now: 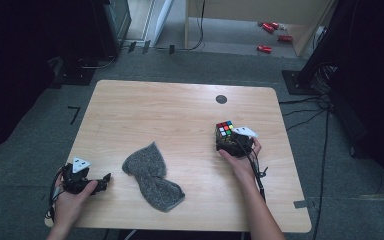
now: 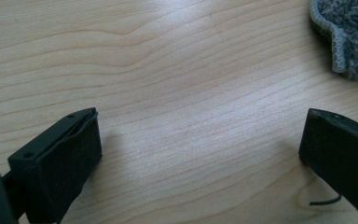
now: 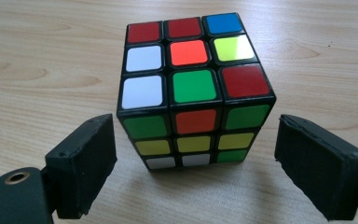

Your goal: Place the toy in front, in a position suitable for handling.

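Observation:
A scrambled colour cube stands on the wooden table at the right. My right gripper sits just in front of it, jaws open, one on each side of the cube's near face with a gap to both. A grey knitted cloth lies crumpled near the table's front middle. My left gripper rests low at the front left, open, with bare wood between its jaws.
A small dark round disc is set in the table top near the far edge. Red cans lie on the floor beyond the table. Cables run along the floor on the right.

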